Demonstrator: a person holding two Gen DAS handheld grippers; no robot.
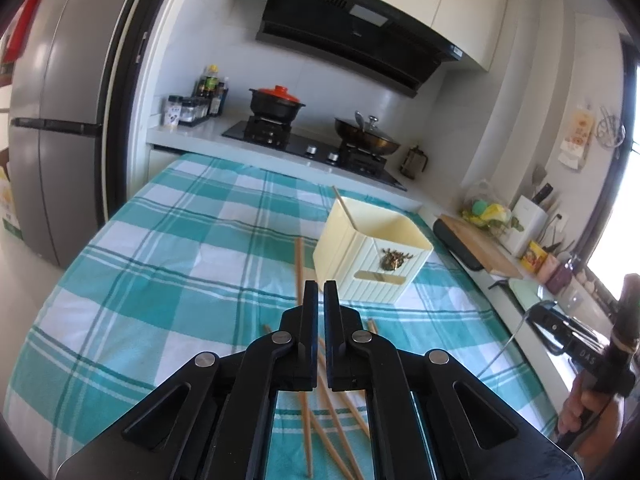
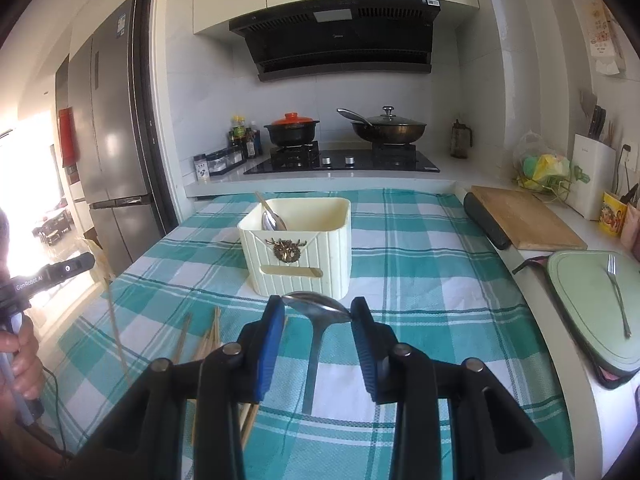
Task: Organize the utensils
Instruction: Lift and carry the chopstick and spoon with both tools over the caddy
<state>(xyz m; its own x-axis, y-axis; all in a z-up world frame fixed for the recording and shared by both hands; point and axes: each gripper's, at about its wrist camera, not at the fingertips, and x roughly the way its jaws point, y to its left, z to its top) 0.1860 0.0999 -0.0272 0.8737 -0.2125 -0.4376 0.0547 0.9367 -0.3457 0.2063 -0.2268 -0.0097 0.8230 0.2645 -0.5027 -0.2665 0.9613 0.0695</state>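
A cream utensil box point(image 2: 298, 246) stands on the teal checked cloth; it also shows in the left wrist view point(image 1: 372, 258). Inside it are a metal spoon point(image 2: 273, 220) and a chopstick point(image 1: 345, 207). Several wooden chopsticks point(image 1: 299, 276) lie loose on the cloth in front of it, also in the right wrist view point(image 2: 208, 338). My right gripper point(image 2: 317, 308) is shut on the bowl of a steel spoon point(image 2: 316, 334), held just before the box. My left gripper point(image 1: 321, 292) is shut and empty above the loose chopsticks.
A green board point(image 2: 588, 304) with a fork point(image 2: 618, 300) lies on the counter at right, behind it a wooden cutting board point(image 2: 524, 220). A stove with a red-lidded pot point(image 2: 292, 130) and a wok point(image 2: 388, 128) stands behind the table. A fridge point(image 1: 60, 120) is at left.
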